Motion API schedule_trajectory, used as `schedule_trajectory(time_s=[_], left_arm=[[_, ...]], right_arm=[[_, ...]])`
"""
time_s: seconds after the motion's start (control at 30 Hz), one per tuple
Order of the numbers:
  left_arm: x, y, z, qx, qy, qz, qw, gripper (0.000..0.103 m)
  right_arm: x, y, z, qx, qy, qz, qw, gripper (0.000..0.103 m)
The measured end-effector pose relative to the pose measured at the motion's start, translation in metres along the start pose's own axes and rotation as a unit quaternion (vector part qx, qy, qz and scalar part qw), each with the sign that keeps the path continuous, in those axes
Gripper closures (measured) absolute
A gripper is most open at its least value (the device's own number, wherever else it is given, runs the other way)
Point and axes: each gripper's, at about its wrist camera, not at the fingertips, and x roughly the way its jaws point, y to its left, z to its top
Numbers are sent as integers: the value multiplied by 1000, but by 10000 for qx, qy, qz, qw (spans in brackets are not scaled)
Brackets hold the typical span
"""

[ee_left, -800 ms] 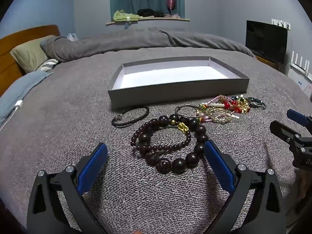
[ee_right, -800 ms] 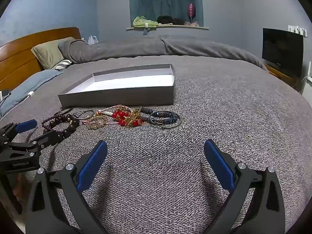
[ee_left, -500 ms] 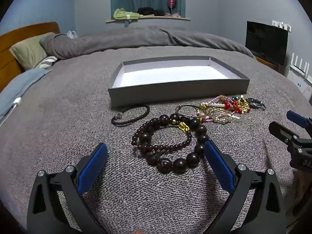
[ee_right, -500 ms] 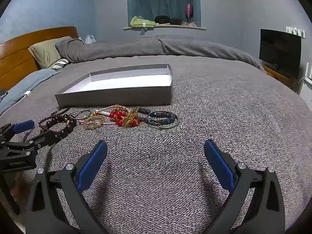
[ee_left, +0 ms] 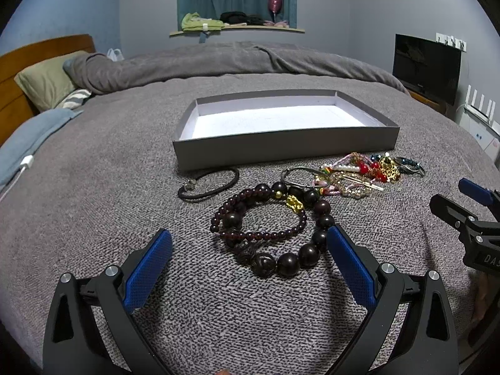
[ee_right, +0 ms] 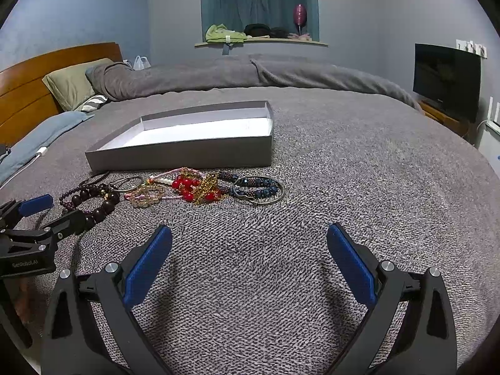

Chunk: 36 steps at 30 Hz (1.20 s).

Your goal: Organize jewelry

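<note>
One shallow grey tray, white-lined

You are seeing the left gripper only in part, its black arms running off the bottom edge at six o'clock, and its right finger is covering part of the large dark bead bracelet. At three o'clock the right gripper is being cut by the frame edge. From the right wrist, the left gripper is hiding the near beads of that bracelet at nine o'clock. The tangled colourful bracelets are overlapping, so you are not telling single strands apart. The items on the window ledge at twelve o'clock are staying too small to identify.
</note>
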Motion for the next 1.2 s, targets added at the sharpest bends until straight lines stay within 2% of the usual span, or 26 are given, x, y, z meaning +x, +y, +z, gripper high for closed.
schedule_trajectory(time_s=[1.2], left_arm=[[-2, -2, -2, -10, 28, -15, 10000, 5]], right_arm=[[0, 1, -1, -12, -1, -19, 10000, 5]])
